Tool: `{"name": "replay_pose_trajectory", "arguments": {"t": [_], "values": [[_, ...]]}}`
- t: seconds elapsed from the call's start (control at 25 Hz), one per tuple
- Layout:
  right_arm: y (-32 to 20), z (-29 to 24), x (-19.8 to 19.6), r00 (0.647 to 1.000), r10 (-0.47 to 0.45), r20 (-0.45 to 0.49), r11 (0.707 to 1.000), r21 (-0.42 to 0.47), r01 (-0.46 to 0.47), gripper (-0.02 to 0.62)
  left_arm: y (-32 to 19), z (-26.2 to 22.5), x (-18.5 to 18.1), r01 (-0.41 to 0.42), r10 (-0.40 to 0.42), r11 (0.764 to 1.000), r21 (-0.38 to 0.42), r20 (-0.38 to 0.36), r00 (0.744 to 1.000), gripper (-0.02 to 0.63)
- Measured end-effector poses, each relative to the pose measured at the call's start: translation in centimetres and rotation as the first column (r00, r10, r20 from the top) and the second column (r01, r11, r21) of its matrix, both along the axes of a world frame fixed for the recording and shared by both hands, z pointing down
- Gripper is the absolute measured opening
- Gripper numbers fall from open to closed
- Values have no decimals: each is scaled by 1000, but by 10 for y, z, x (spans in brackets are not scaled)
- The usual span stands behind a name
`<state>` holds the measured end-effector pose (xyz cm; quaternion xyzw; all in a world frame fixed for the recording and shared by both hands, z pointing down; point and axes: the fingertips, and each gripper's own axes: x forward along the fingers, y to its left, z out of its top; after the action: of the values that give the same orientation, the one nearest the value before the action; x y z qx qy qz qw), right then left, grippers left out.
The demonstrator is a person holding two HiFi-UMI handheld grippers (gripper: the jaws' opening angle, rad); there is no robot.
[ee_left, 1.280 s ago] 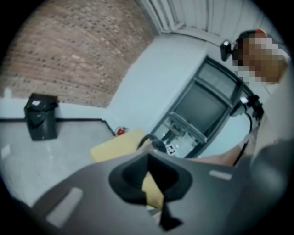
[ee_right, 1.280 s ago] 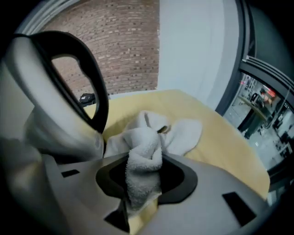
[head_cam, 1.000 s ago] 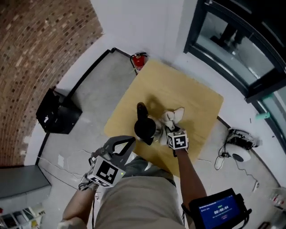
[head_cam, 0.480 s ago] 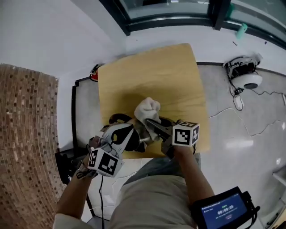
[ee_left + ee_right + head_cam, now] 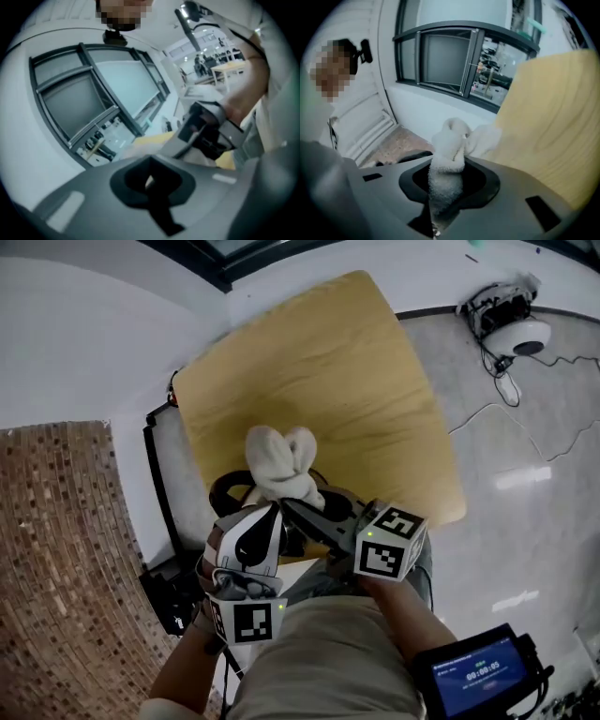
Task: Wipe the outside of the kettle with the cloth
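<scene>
A white cloth (image 5: 278, 460) hangs bunched above the near part of the wooden table (image 5: 356, 381). My right gripper (image 5: 289, 505) is shut on it, and in the right gripper view a strip of the cloth (image 5: 450, 140) runs between the jaws of the right gripper (image 5: 444, 185). The black kettle (image 5: 225, 491) stands under the cloth, mostly hidden by it and by both grippers. My left gripper (image 5: 270, 514) is just left of the right one, close over the kettle. In the left gripper view the jaws of the left gripper (image 5: 149, 180) are together with nothing between them.
A red fire extinguisher (image 5: 173, 381) stands on the floor past the table's far left corner. A black box (image 5: 169, 589) sits left of my legs. A white device with cables (image 5: 514, 329) lies on the floor at upper right. A brick wall (image 5: 66, 568) fills the left.
The right gripper has lifted the cloth off the table to above the kettle. The left gripper has moved in from the near left to beside the kettle. The head view has swung round.
</scene>
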<state>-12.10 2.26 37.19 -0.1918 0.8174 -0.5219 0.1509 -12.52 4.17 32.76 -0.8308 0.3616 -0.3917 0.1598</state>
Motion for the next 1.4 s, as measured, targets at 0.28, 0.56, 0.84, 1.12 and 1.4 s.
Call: {"name": "replay_pose_trajectory", "arguments": {"t": [0.28, 0.56, 0.84, 1.12, 1.4], "values": [[6, 25, -5, 998, 54, -11, 996, -71, -55, 117, 8, 17, -7, -6, 5, 1000, -21, -5, 1000, -12], [-3, 89, 17, 990, 117, -78, 958, -254, -133, 117, 3, 13, 3, -3, 2, 1000, -21, -18, 1000, -12], [-18, 130, 15, 975, 51, -217, 965, -239, -104, 117, 3, 9, 7, -3, 3, 1000, -20, -28, 1000, -12], [-23, 68, -27, 960, -234, -156, 971, 1, 237, 117, 5, 14, 2, -8, 7, 1000, -15, -33, 999, -12], [-1, 111, 18, 979, -54, -195, 969, -246, 5, 109, 0, 18, 0, 30, -30, 999, -20, 0, 1000, -14]]}}
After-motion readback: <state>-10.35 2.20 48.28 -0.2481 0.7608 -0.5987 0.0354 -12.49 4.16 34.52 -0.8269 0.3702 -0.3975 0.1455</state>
